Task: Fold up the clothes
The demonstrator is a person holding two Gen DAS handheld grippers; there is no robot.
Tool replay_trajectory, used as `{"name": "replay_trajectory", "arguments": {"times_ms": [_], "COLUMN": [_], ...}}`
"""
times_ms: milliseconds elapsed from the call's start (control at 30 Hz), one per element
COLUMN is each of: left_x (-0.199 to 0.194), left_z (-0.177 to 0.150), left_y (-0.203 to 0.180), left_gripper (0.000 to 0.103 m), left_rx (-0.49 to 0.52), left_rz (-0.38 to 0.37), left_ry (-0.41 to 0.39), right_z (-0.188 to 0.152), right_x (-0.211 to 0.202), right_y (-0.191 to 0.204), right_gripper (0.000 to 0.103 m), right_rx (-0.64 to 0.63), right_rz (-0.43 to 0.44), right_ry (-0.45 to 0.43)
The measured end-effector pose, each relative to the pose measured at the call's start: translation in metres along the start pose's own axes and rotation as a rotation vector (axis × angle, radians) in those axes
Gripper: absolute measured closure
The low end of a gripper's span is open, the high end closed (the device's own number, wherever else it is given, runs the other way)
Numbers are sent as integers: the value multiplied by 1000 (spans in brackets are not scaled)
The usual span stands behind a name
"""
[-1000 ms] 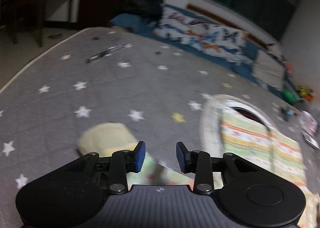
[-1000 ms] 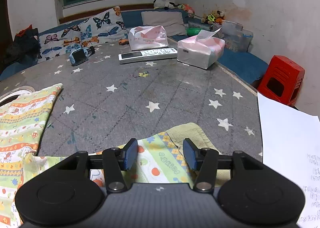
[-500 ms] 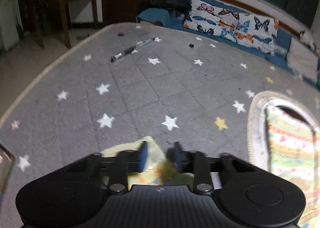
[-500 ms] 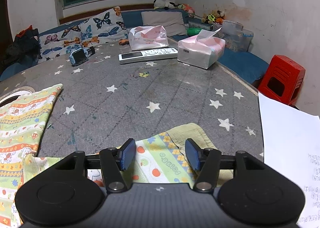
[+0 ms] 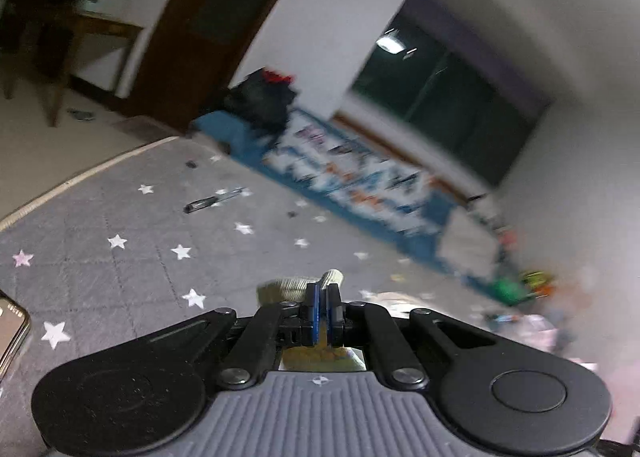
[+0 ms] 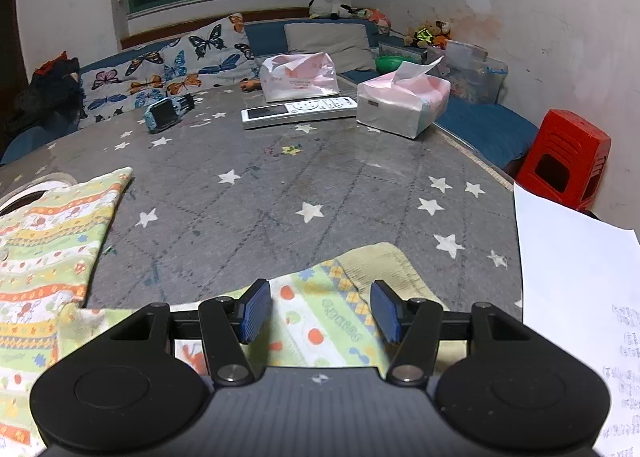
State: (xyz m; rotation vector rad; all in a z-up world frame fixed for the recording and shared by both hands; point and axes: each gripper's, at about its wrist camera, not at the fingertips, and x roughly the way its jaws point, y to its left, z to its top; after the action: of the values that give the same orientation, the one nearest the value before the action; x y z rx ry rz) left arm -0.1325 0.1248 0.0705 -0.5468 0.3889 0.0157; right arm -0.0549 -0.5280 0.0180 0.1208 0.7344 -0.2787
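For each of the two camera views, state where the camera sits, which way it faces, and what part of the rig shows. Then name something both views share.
Left wrist: sits on the left gripper, faces across the starred grey mat toward door and window; jaws shut on the garment's cuff.
Right wrist: sits on the right gripper, faces the tissue box and remote; jaws open over the patterned garment.
Shared: mat, butterfly cushion, window.

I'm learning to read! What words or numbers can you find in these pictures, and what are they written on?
None can be read for sure.
White paper sheet: lines of dark writing, too small to read.
Patterned garment: green printed letters on a sleeve, too distorted to read.
Pink plastic bag: faint print, too small.
Tissue pack: a small label, unreadable.
Remote control: button marks too tiny.
Left wrist view: blurred.
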Motion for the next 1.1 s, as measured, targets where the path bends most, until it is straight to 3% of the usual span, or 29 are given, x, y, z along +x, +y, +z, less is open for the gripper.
{"name": "replay_trajectory", "arguments": {"times_ms": [33, 267, 367, 533, 667, 800, 900, 1100], "left_x": [-7, -19, -17, 0, 39, 75, 88, 120], "left_z": [-2, -26, -27, -29, -37, -41, -37, -38], "left_y": [6, 42, 41, 6, -4, 3, 4, -12], "left_gripper": [100, 99, 99, 97, 97, 99, 99, 99], "left_rx": [6, 122, 97, 165, 193, 184, 222, 466], "left_rz": [16, 328, 326, 209, 178, 234, 261, 350], "left_ry": [7, 105, 137, 174, 258, 337, 326, 305], "right_z": [-1, -3, -8, -20, -30, -38, -45, -59], "right_x": [-3, -26, -40, -67, -85, -100, -100, -91], "right_y": [1, 22, 41, 81, 115, 138, 148, 160], "right_gripper": [46, 46, 45, 42, 42, 41, 40, 40], "right_rx": [-6, -80, -126, -219, -285, -343, -373, -430], "right_rz": [2, 64, 140, 298, 411, 476, 509, 501], "right_ry": [-1, 2, 14, 31, 27, 24, 49, 83]}}
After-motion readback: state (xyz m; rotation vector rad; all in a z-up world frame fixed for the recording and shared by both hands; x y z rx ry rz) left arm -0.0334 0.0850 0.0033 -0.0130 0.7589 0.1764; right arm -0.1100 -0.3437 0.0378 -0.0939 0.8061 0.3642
